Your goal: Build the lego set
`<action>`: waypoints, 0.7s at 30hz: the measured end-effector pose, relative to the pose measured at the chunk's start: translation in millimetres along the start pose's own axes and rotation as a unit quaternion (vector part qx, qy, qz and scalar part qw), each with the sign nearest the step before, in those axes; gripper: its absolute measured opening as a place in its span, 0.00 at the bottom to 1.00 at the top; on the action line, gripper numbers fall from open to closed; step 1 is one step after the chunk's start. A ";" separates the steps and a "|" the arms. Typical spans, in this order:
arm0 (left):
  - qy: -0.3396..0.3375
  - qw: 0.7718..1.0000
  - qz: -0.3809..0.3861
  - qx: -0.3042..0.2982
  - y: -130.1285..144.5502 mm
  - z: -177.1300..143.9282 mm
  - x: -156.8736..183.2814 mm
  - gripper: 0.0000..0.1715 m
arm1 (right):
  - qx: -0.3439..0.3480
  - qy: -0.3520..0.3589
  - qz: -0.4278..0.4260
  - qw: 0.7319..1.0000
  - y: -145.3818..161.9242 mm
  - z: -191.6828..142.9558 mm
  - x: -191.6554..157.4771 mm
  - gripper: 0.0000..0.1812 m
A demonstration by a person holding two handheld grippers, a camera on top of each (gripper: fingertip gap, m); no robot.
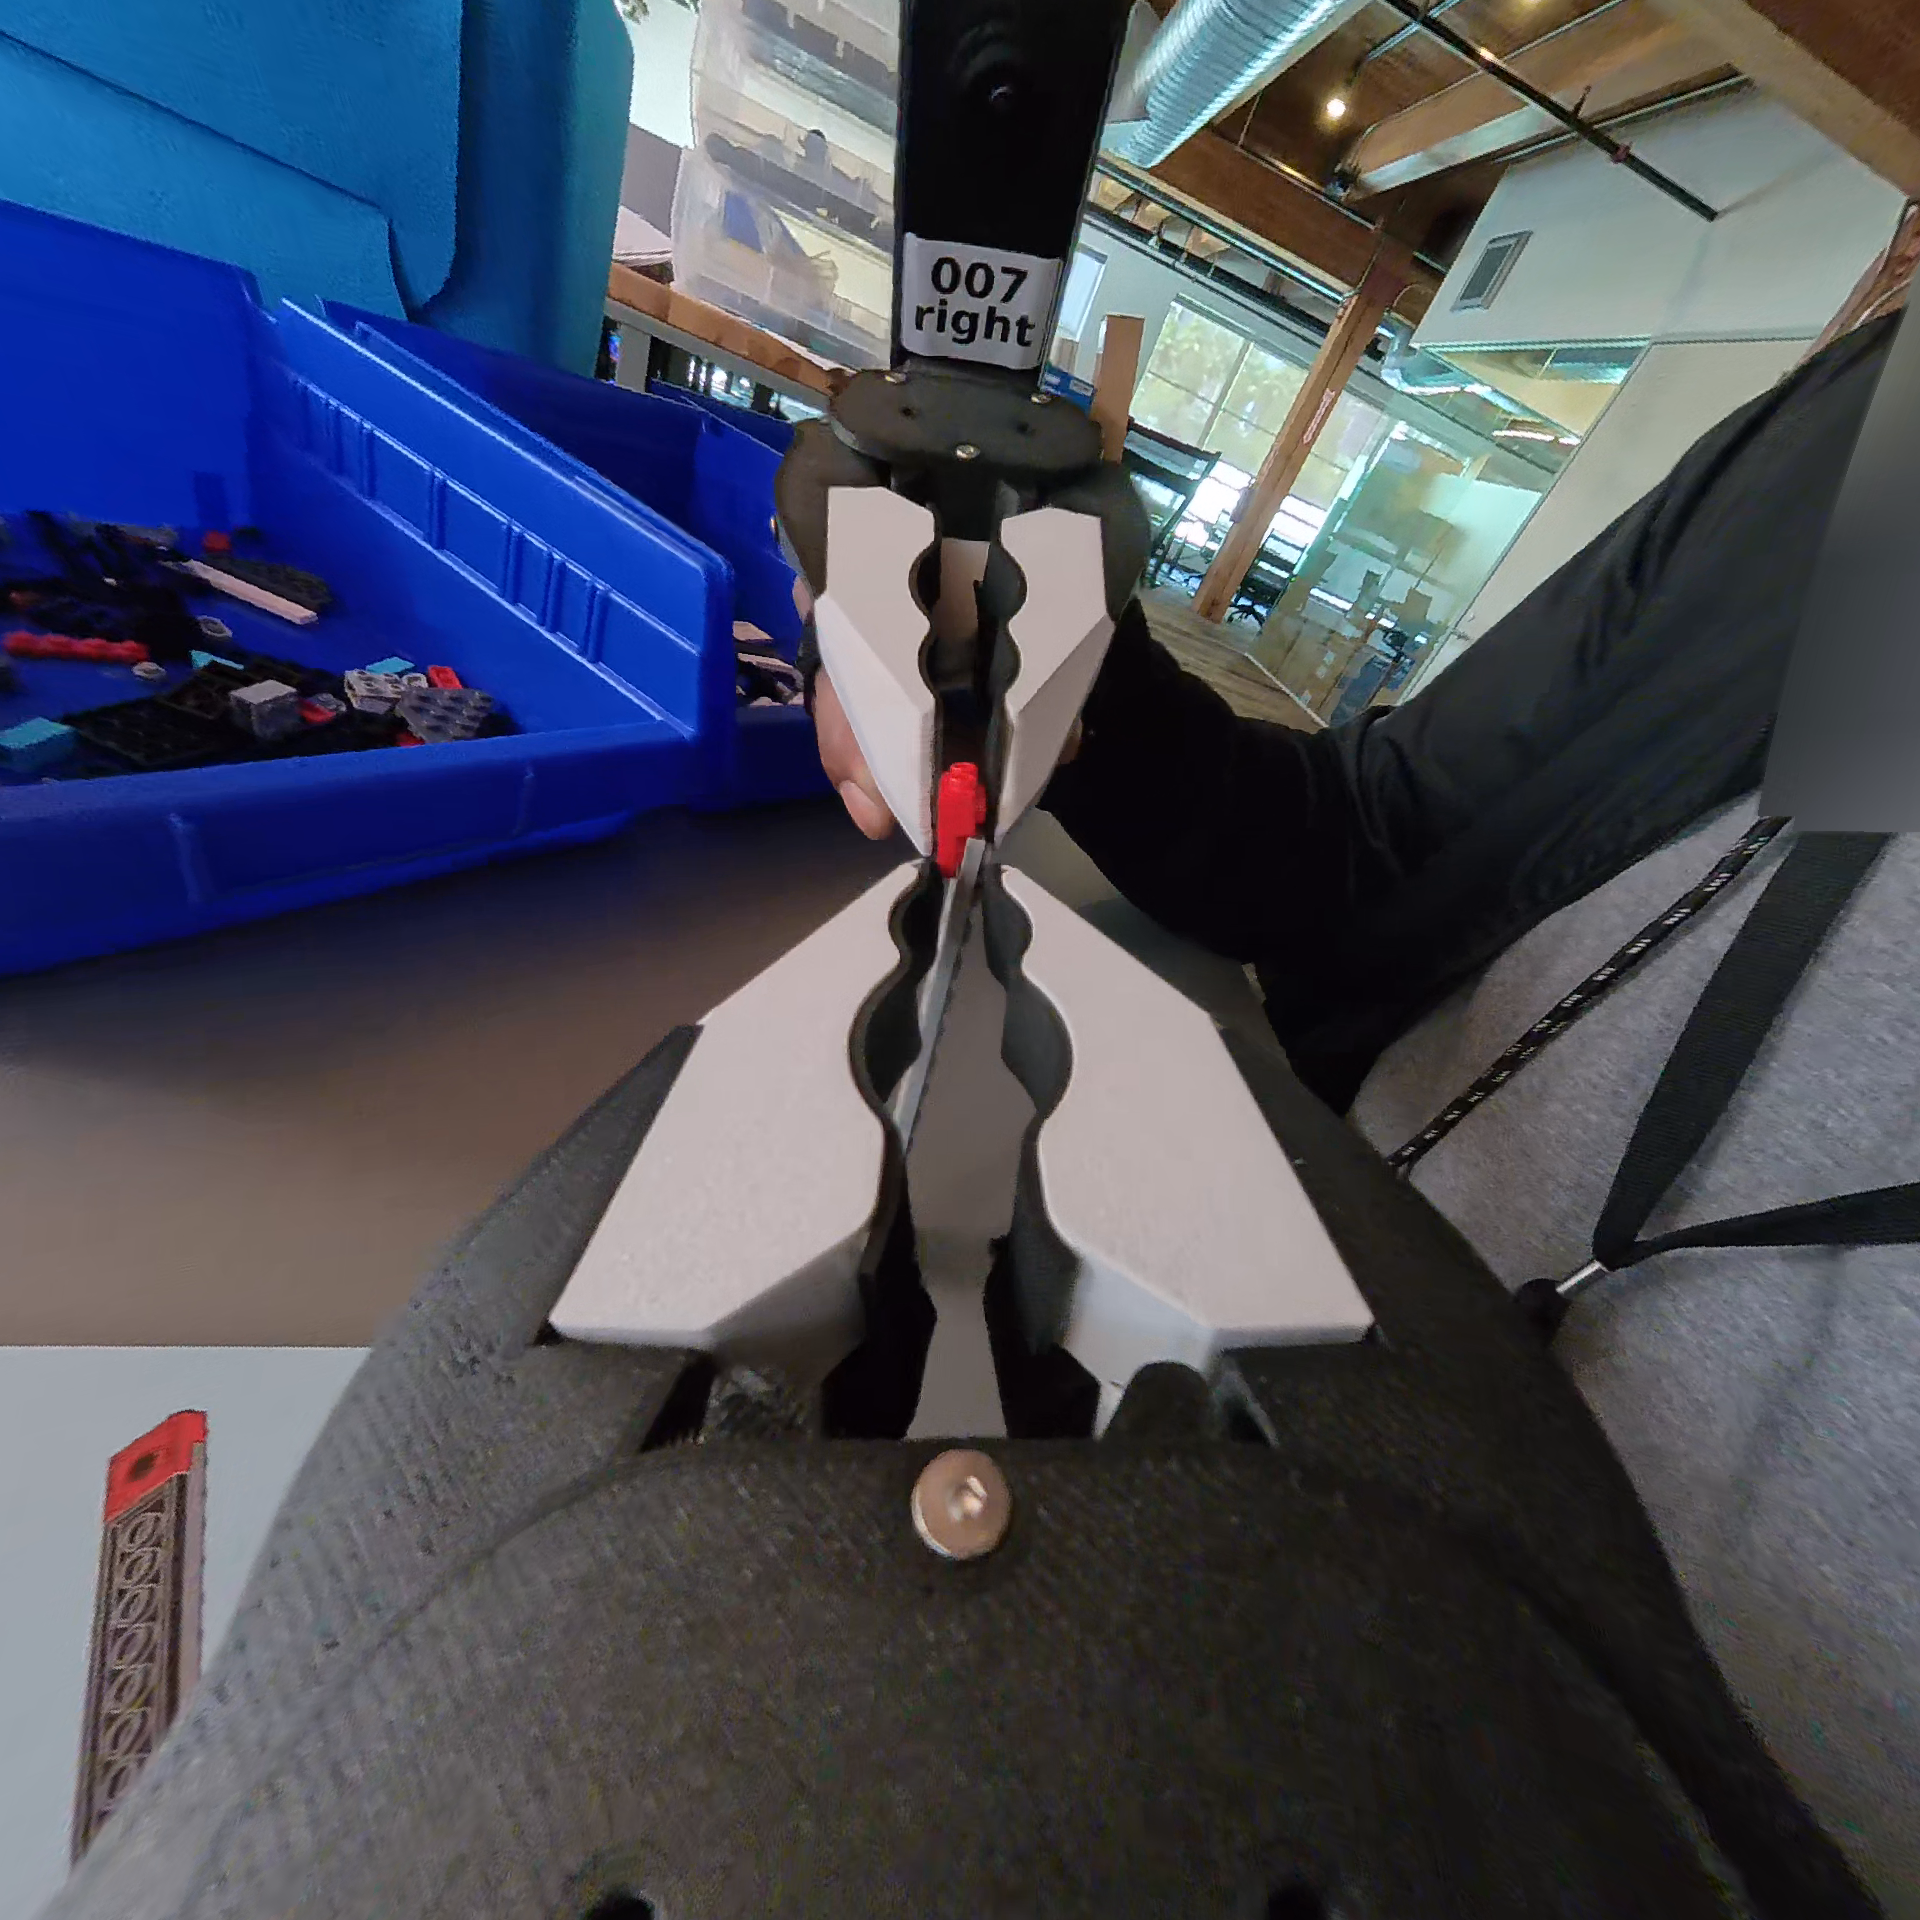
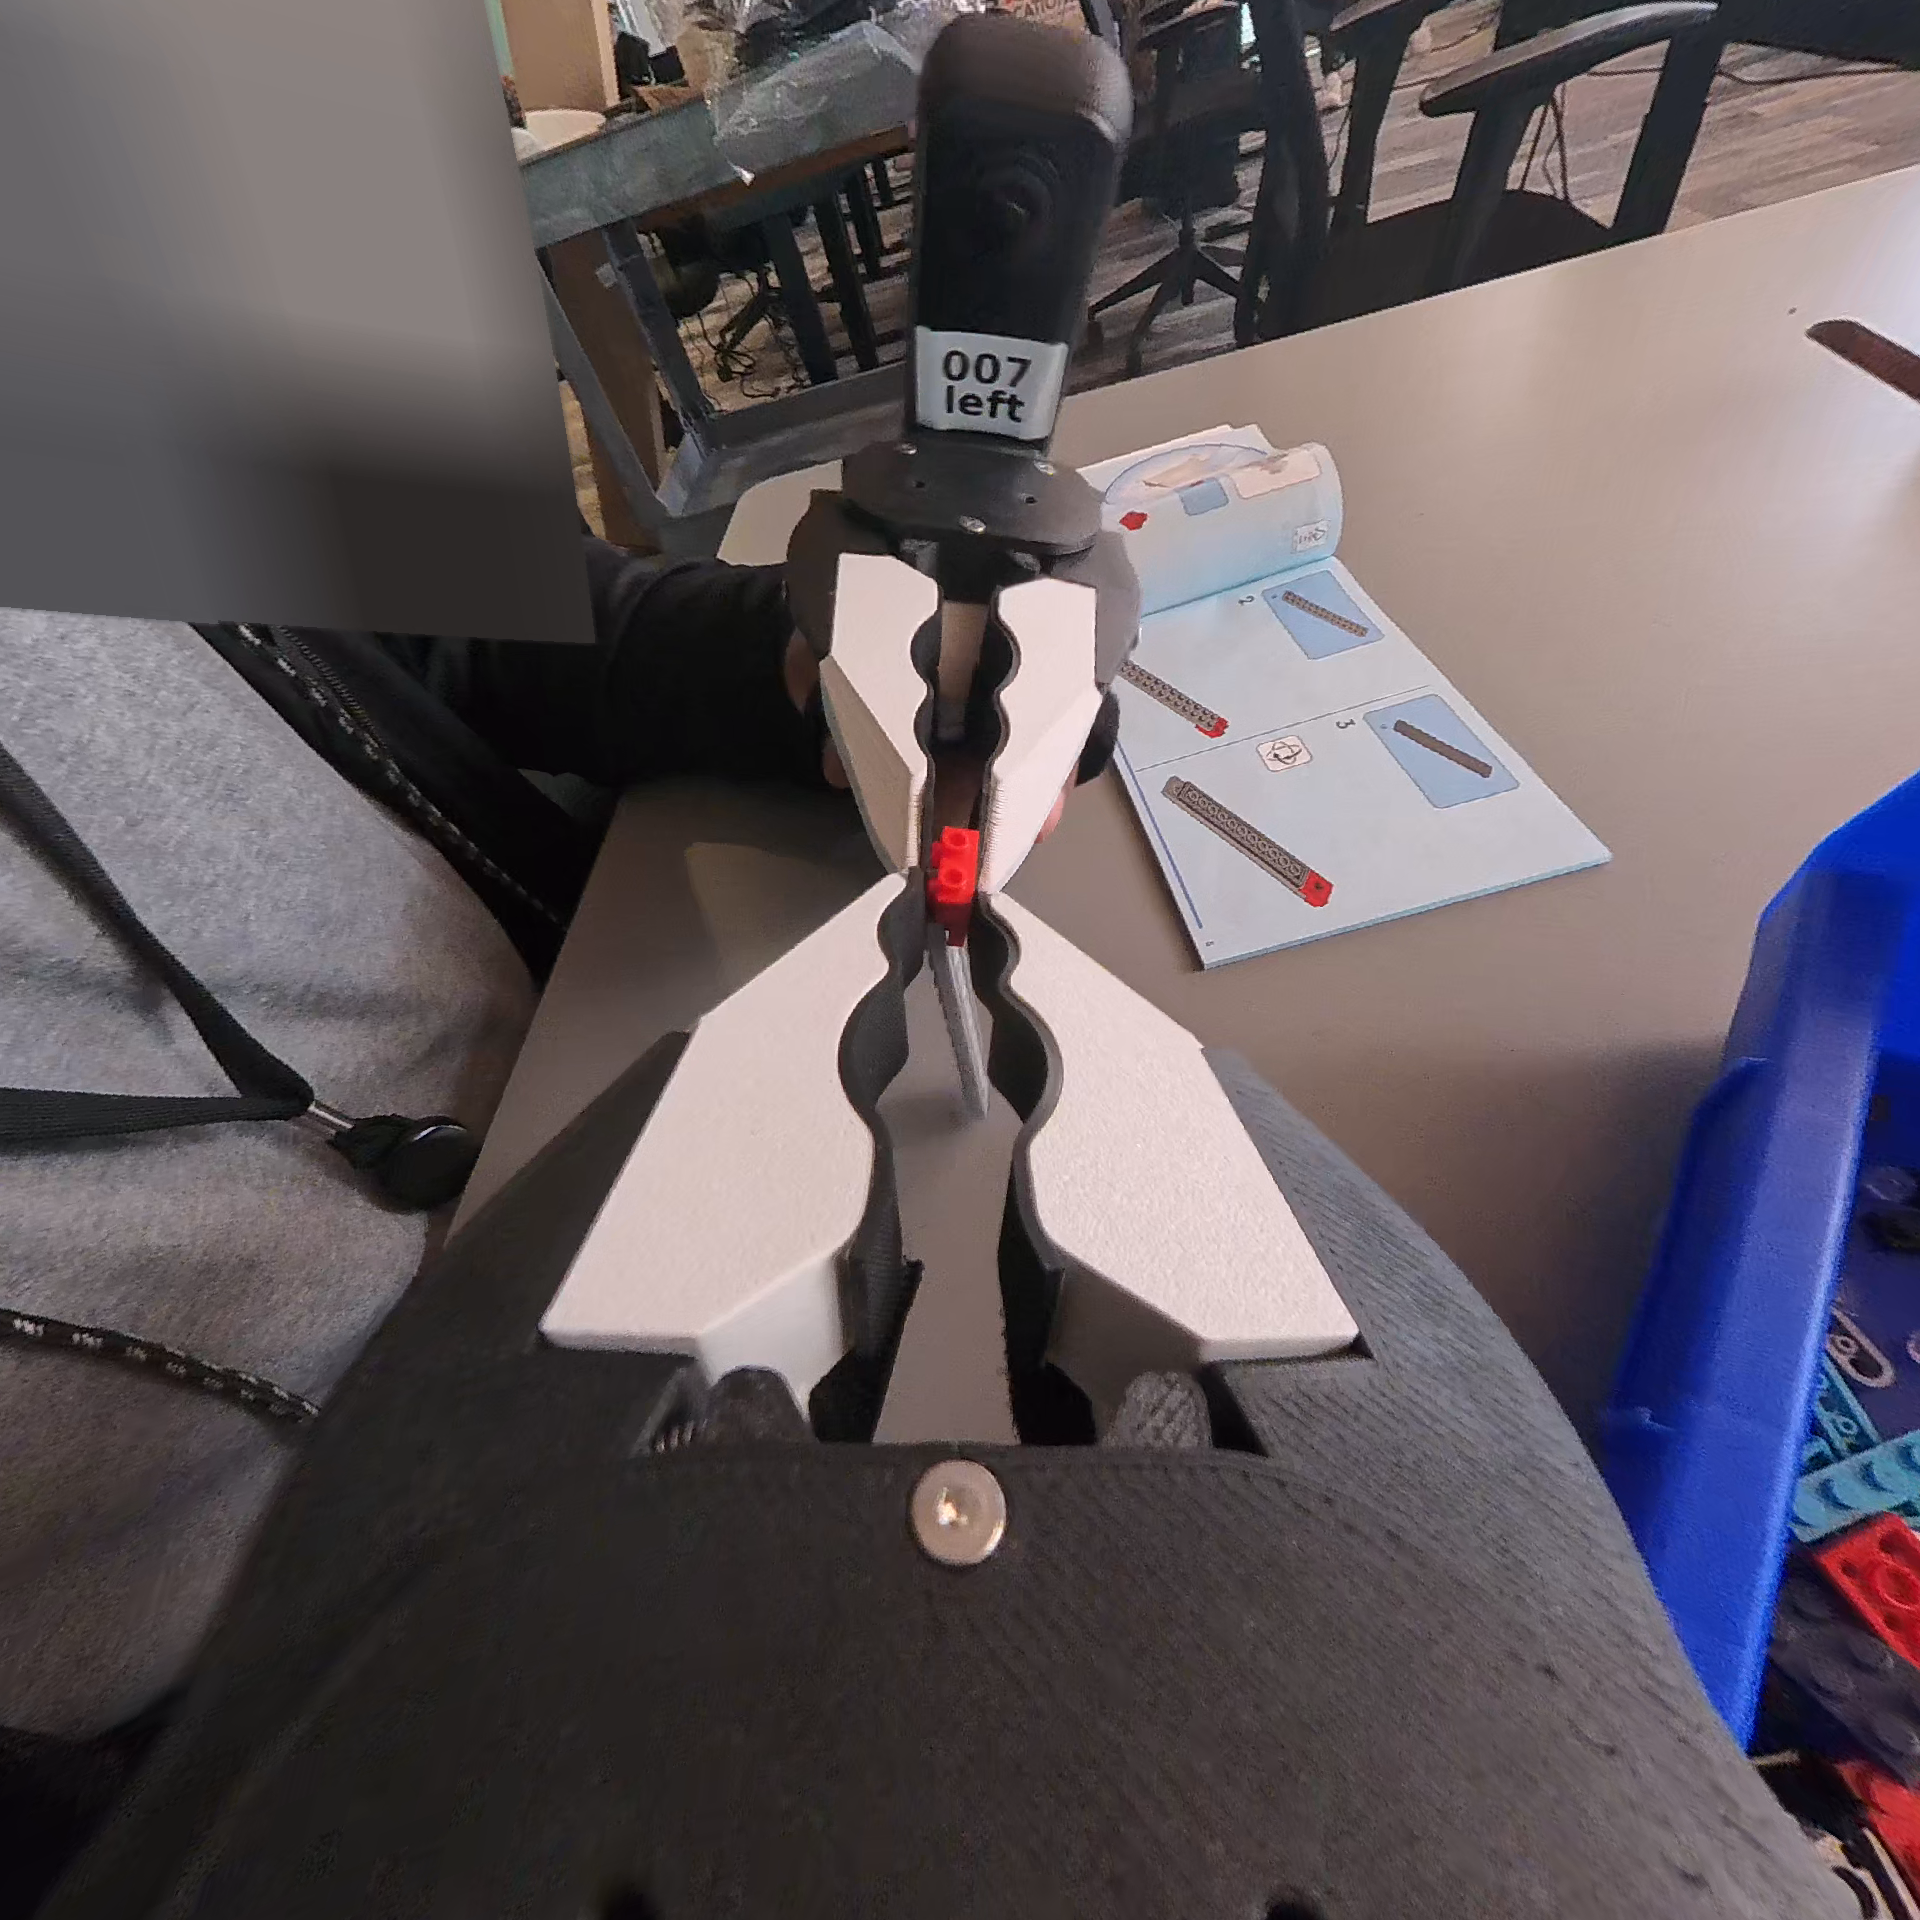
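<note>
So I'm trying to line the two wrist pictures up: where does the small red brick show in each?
Left wrist view: red brick just above centre, where the two pairs of tongs meet tip to tip.
Right wrist view: red brick near centre, again at the meeting tips.
Shared landmark: the blue bin, left in the left view, at the right edge in the right view.

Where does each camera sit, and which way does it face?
Left wrist view: on the left gripper, facing the right gripper, blue bin and the person's sleeve.
Right wrist view: on the right gripper, facing the left gripper, booklet and table.
Shared: both grippers meeting tip to tip at the red brick.
</note>
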State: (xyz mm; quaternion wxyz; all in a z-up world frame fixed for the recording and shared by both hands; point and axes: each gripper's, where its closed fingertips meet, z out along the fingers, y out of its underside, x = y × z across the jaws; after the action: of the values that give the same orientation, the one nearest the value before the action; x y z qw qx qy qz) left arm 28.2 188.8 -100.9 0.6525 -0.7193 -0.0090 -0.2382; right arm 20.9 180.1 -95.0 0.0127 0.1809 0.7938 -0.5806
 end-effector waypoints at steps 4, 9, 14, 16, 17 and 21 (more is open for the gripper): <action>0.012 1.000 -0.020 -0.006 2.9 0.2 1.5 0.03 | -0.004 -0.009 0.000 1.000 2.6 1.1 -2.2 0.06; 0.023 0.998 -0.056 -0.006 3.6 0.6 1.5 0.03 | -0.004 -0.014 0.001 1.000 3.8 1.0 -2.4 0.06; 0.021 0.996 -0.083 -0.001 2.8 0.1 -0.9 0.03 | -0.004 -0.002 -0.011 1.000 3.3 0.8 0.2 0.06; 0.016 0.996 -0.090 0.002 2.2 0.2 -2.8 0.03 | -0.006 0.009 -0.021 1.000 3.0 0.6 2.2 0.06; 0.014 0.996 -0.093 0.004 1.8 0.1 -4.1 0.03 | -0.007 0.014 -0.022 1.000 2.9 0.5 3.6 0.06; 0.005 0.997 -0.076 0.006 1.1 -1.1 -5.0 0.04 | -0.004 0.021 -0.021 1.000 2.5 0.9 6.1 0.06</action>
State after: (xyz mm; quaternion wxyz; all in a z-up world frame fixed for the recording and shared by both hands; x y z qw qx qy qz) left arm 23.8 189.1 -103.6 0.6371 -0.7111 -0.0622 -0.2908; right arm 15.8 181.5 -98.9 -0.0158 0.1762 0.7998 -0.5736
